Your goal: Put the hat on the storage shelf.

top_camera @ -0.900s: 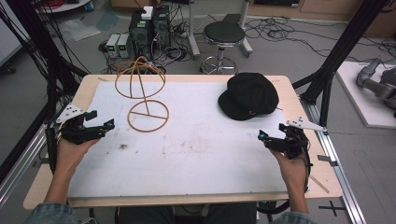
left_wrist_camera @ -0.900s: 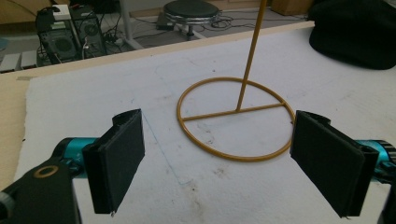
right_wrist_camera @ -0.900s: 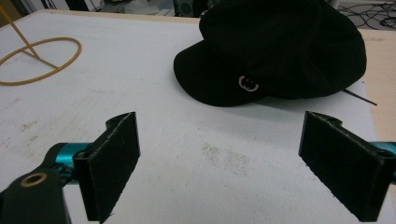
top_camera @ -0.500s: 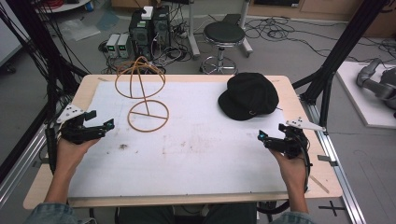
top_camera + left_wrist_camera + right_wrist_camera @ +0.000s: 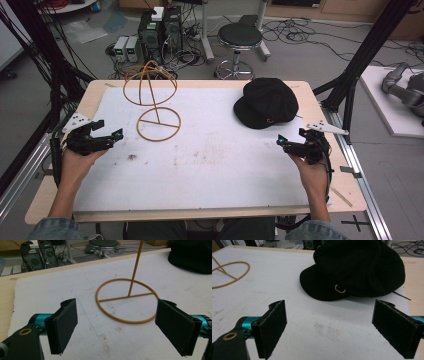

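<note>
A black cap [image 5: 266, 102] with a small gold ring emblem [image 5: 341, 288] lies on the white mat at the back right. A gold wire hat stand [image 5: 152, 95] with a round base [image 5: 127, 300] stands at the back left. My left gripper [image 5: 111, 138] rests at the table's left edge, open and empty, its jaws [image 5: 120, 332] pointing toward the stand's base. My right gripper [image 5: 286, 144] sits at the right side, just in front of the cap, open with nothing between its jaws [image 5: 329, 327].
The white mat [image 5: 210, 160] covers most of the wooden table [image 5: 330, 175]. A round stool [image 5: 240, 37], computer boxes [image 5: 157, 27] and loose cables stand on the floor beyond the far edge. Black frame posts [image 5: 367, 45] rise at both sides.
</note>
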A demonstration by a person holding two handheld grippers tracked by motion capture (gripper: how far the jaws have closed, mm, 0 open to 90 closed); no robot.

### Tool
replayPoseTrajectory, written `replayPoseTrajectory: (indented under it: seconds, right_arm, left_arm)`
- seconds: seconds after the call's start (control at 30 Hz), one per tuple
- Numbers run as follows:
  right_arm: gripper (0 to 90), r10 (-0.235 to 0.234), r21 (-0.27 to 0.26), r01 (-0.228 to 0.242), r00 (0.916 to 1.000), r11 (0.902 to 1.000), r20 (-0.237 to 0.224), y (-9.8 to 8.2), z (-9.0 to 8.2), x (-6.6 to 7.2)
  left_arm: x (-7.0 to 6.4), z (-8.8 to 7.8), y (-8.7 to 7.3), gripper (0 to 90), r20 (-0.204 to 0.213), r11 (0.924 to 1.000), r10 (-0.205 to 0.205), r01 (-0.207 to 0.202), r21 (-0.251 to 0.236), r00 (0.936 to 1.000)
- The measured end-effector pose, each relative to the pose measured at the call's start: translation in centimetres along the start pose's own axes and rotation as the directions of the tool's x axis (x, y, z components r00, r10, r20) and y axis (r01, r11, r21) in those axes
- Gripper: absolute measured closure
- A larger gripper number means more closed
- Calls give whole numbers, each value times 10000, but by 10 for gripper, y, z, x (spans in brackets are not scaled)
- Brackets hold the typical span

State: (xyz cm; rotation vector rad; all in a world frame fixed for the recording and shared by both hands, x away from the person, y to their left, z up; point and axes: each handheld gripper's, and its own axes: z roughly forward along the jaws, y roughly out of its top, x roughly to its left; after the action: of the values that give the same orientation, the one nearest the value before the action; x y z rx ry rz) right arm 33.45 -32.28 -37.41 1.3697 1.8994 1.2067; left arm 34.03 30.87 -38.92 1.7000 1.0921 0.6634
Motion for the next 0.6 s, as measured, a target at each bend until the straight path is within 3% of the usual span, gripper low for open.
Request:
replayPoseTrajectory:
  seconds: [0.5,0.6]
  right_arm:
    - [123,-251,66,249,9993,9997,289,45,23,-17]
    - [124,-352,-131,357,9987,9993,373,54,28,-20]
  left_arm:
    - [0,2,-2,189,-107,9998,50,-48,189,9999]
    - [-1,2,-2,189,-112,9997,98,-96,226,9999]
